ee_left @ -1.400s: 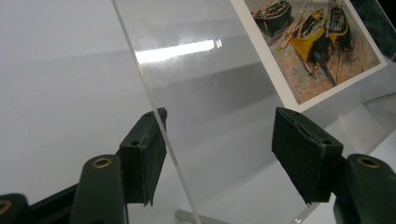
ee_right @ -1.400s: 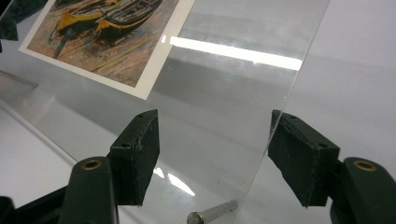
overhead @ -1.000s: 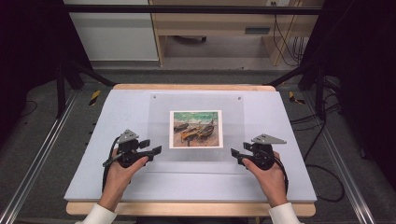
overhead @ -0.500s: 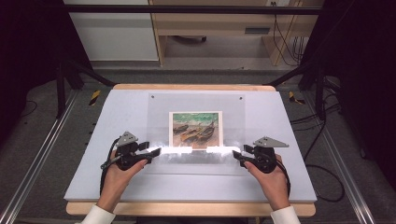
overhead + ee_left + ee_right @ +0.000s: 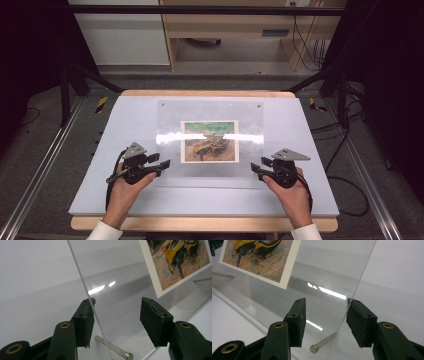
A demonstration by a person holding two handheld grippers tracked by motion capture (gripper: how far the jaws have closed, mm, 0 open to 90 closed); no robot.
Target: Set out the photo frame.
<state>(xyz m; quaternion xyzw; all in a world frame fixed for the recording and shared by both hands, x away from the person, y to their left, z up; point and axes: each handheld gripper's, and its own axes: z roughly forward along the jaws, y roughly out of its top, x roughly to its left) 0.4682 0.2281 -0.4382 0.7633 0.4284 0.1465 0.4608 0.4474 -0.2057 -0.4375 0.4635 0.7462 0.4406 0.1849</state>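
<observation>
A clear acrylic sheet lies over a painted picture of boats on a white board. My left gripper is at the sheet's near left edge and my right gripper at its near right edge. In the left gripper view the jaws stand wide open astride the sheet's edge, which runs along the left pad. The right gripper's jaws are open too, with the sheet's edge close to the right pad. A metal pin lies under the sheet at each gripper.
The board rests on a wooden table. Aluminium rails run along both sides on the floor. Cables trail at the right. Two small holes mark the sheet's far corners.
The bright glare band on the sheet has shifted from its near edge up to the middle of the picture. Both hands have drawn slightly toward the person.
</observation>
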